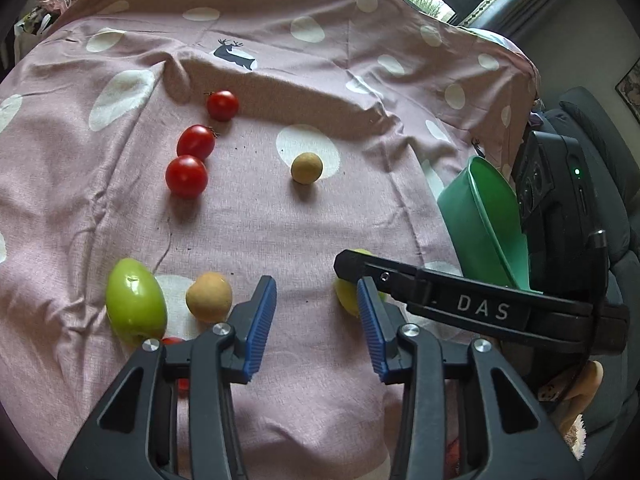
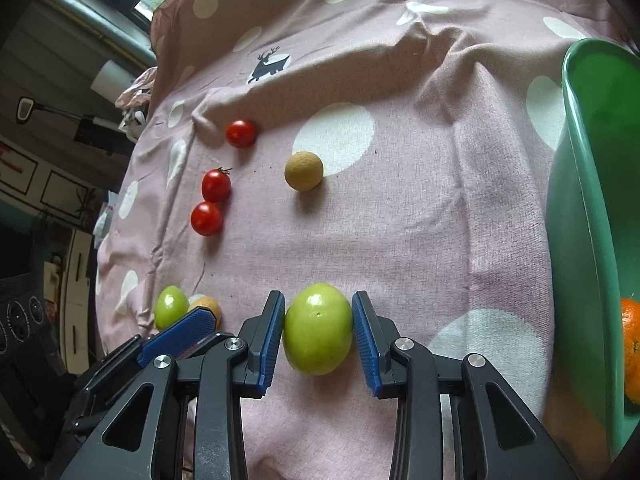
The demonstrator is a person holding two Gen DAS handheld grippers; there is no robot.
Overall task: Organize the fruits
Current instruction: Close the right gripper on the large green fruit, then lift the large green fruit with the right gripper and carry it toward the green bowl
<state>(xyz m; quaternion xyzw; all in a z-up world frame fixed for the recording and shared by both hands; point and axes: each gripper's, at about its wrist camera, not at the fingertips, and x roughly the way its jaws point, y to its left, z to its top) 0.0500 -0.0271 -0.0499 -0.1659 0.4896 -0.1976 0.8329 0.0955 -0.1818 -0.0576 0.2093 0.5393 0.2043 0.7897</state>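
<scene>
Three small red cherry tomatoes (image 1: 186, 176) lay in a loose line on the pink cotton cloth with white polka dots (image 1: 256, 232) that we had spread over the work surface, and a round tan longan-like fruit (image 1: 306, 167) sat apart from them on a white dot. In our right gripper (image 2: 318, 330) we held a large green oval fruit (image 2: 318, 329), its blue ribbed pads (image 2: 273, 330) pressed against either side while the fruit rested on the cloth. Our left gripper (image 1: 316, 320) stood released, nothing between its pads. Just to its left lay a second green oval fruit (image 1: 135, 306) touching another tan round fruit (image 1: 209, 297) (a further red tomato (image 1: 173, 341) peeked out behind the gripper's arm, mostly hidden). At the right edge we saw the green plastic bowl (image 2: 576, 240), tilted in view, with an orange citrus fruit (image 2: 632, 352) inside it, well apart from the clamped green fruit.
</scene>
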